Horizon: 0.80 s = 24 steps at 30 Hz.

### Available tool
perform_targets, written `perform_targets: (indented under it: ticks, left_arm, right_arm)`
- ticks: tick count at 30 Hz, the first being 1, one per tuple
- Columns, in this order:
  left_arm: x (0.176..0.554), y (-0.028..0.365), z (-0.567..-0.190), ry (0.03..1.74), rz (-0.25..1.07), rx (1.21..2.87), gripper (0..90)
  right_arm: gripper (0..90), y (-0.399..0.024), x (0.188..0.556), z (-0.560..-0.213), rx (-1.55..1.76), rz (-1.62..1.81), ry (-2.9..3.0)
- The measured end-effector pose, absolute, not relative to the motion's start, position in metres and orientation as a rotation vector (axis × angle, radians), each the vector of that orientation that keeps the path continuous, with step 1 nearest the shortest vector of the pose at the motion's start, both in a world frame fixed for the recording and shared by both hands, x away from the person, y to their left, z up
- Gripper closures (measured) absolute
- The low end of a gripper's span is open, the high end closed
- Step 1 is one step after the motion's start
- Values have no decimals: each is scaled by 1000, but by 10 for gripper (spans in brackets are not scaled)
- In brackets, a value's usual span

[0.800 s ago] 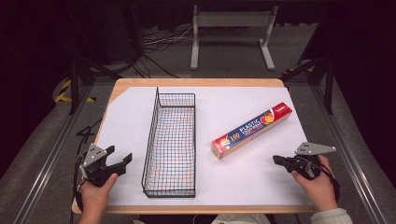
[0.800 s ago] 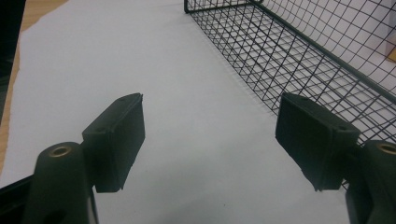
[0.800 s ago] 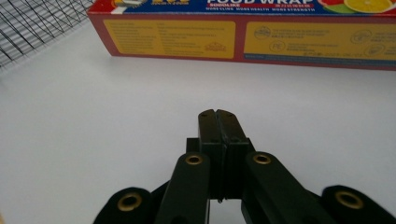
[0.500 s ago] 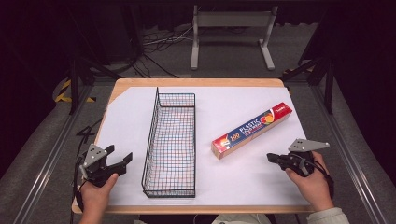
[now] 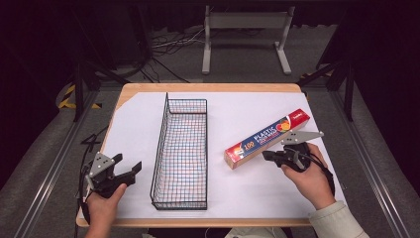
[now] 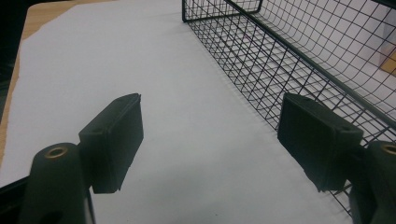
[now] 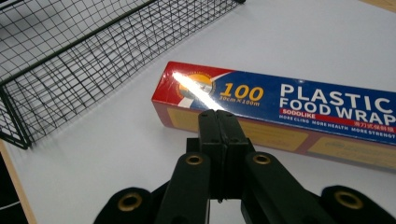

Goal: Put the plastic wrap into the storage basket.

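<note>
A long red and blue box of plastic food wrap (image 5: 267, 137) lies slanted on the white table cover, right of the black wire basket (image 5: 182, 148). My right gripper (image 5: 265, 155) is shut with nothing in it, its tips just short of the box's near long side (image 7: 280, 135); in the right gripper view its jaws (image 7: 218, 116) are pressed together. My left gripper (image 5: 130, 167) sits at the table's front left, open and empty, beside the basket's left wall (image 6: 280, 74). Its pads (image 6: 116, 135) stand wide apart over bare white cover.
The basket stands lengthwise down the middle of the table and holds nothing. White cover (image 5: 138, 124) lies free on both sides of it. The wooden table edge (image 5: 208, 88) shows at the back. A metal stand (image 5: 245, 34) and cables lie on the floor beyond.
My right gripper has moved left and forward toward the box's near side. The left gripper has stayed in place.
</note>
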<state>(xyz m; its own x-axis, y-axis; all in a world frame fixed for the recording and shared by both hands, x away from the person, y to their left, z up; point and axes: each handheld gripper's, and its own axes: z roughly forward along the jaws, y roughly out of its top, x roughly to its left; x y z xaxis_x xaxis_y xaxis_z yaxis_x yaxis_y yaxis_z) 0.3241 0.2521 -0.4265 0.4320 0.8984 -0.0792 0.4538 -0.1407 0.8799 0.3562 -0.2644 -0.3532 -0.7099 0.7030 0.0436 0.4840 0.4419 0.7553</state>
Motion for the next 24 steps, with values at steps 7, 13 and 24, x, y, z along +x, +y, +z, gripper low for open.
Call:
perform_targets:
  ticks: [7,13,24]
  left_arm:
    - [325,251,-426,1162,611,1770,230]
    - [324,246,-425,1142,634,1799,226]
    - [327,247,-427,1151,620,1794,225]
  right_arm:
    - [900,-248,369,-337,1030,1099,2418]
    - [900,-236,385,-326,1107,1117,2373]
    - [900,-213,412,-318,1119,1076,2385]
